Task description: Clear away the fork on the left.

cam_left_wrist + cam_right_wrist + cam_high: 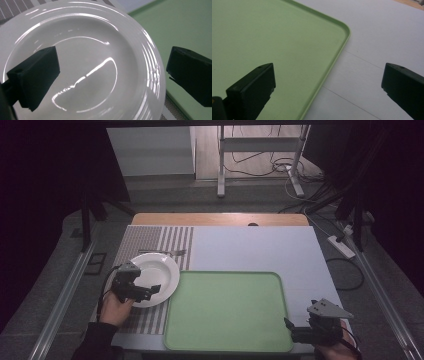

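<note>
My left gripper (151, 291) hovers wide open over the white plate (159, 275), which sits on the striped mat (145, 240) just beside the green tray (227, 312), and it grips nothing. The plate looks glazed, stiff, slippery and breakable, so I judge the rim (152, 75) the place to pinch. My right gripper (290, 329) waits open and empty at the tray's near right corner.

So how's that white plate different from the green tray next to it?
The white plate is round and glossy with a sunken centre; the green tray is a matt rectangle with rounded corners and a low rim. The plate is smaller and lies on a striped placemat; the tray lies on the pale tabletop. The left gripper hovers open over the plate. Both are empty.
</note>
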`<action>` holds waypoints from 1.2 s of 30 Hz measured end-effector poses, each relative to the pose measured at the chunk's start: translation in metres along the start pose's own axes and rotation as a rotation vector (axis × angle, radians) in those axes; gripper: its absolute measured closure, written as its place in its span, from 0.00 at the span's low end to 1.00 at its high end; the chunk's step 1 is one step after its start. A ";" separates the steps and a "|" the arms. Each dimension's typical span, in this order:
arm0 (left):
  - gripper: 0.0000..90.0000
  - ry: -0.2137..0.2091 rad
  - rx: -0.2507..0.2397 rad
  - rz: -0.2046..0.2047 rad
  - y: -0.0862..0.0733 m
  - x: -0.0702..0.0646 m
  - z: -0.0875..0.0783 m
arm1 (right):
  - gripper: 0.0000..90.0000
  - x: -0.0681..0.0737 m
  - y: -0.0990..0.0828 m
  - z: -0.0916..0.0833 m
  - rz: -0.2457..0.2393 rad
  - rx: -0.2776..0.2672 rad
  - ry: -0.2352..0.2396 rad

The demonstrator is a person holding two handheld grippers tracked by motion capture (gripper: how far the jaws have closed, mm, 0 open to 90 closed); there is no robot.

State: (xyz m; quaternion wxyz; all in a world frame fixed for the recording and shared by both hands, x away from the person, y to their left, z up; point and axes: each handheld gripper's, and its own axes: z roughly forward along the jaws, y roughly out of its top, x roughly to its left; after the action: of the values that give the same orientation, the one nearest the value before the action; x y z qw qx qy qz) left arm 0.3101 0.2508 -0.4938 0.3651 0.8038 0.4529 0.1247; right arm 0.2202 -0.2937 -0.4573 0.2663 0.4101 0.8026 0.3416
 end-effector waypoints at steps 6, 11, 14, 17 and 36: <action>0.00 -0.004 0.003 0.003 0.014 0.008 0.013 | 0.00 0.000 0.000 0.000 -0.002 0.003 0.002; 0.00 -0.003 0.010 0.007 0.022 0.014 0.020 | 0.00 0.000 0.000 0.000 -0.003 0.004 0.003; 0.00 0.004 0.015 0.009 0.025 0.017 0.024 | 0.00 0.000 0.000 0.000 -0.003 0.005 0.004; 0.00 0.007 0.019 0.006 0.030 0.020 0.028 | 0.00 0.000 0.000 0.000 -0.003 0.006 0.004; 0.00 0.017 0.072 -0.020 0.061 0.040 0.058 | 0.00 0.000 0.000 0.001 -0.004 0.006 0.002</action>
State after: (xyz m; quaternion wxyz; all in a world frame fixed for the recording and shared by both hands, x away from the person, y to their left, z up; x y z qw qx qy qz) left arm 0.4026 0.2360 -0.4970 0.3334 0.8107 0.4681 0.1116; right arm 0.2209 -0.2932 -0.4578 0.2649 0.4090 0.8048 0.3389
